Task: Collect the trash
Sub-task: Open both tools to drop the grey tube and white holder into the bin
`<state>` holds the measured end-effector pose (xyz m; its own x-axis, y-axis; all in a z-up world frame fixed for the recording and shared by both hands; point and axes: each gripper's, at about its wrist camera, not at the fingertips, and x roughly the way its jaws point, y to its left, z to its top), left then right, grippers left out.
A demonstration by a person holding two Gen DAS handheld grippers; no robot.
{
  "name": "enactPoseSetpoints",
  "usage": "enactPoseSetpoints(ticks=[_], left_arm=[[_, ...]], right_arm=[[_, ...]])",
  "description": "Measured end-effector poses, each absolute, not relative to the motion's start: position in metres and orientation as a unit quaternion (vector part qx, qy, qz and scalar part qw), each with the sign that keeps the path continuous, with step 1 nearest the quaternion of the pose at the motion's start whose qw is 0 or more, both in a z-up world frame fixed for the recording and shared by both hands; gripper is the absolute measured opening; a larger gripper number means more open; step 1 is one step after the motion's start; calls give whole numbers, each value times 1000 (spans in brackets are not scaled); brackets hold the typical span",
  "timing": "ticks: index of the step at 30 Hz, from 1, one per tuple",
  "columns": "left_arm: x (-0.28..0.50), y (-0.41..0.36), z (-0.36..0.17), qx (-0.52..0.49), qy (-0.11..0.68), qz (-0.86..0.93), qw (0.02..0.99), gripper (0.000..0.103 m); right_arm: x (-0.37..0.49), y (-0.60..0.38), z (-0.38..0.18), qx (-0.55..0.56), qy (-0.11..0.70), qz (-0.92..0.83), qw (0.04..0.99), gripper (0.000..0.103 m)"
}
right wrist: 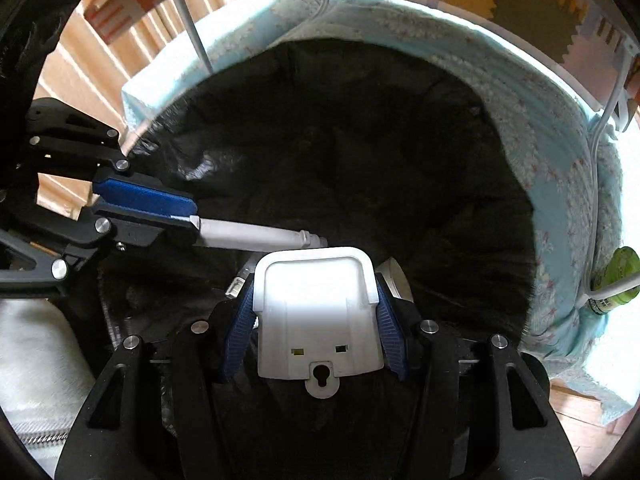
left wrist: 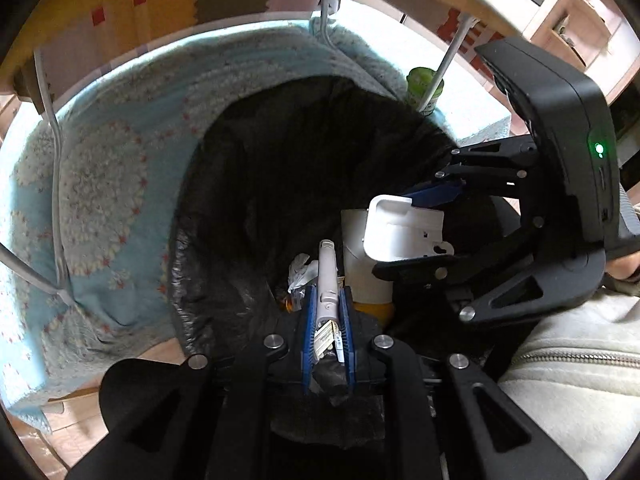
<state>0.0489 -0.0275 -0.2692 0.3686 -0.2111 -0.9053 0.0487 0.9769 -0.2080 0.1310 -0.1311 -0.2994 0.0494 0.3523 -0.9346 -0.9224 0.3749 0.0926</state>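
Observation:
Both grippers hang over the mouth of a black trash bag (left wrist: pixel 280 168) (right wrist: pixel 340 140). My left gripper (left wrist: pixel 328 312) (right wrist: pixel 192 216) is shut on a thin white tube (left wrist: pixel 327 276) (right wrist: pixel 256 236) whose tip points into the bag. My right gripper (right wrist: pixel 316 312) (left wrist: pixel 424 224) is shut on a white plastic casing (right wrist: pixel 316 312) (left wrist: pixel 404 226) with a keyhole slot, its blue pads pressing on both sides. Inside the bag lie a white cup (left wrist: pixel 360 264) and crumpled wrappers (left wrist: pixel 300 276).
The bag sits on a light blue patterned rug (left wrist: pixel 100 184) (right wrist: pixel 560 168) under a white wire frame (left wrist: pixel 52 132). A green bottle (left wrist: pixel 424 88) (right wrist: pixel 612 276) rests at the rug's edge. A person's pale zipped garment (left wrist: pixel 568 364) is near the bag. Wooden flooring (right wrist: pixel 88 60) surrounds it.

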Motion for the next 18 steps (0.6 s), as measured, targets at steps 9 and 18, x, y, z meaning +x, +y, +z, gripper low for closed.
enactPoseSetpoints(ticks=[9,18], left_arm=[[52,-31,-277,-77,570,-79,814,12],[54,-27,-261,-97,560,-72,820,53]], right_arm=[[126,-132,-311,-290,502,478,659,56],[126,-139,-292,-274,498,482,667,67]])
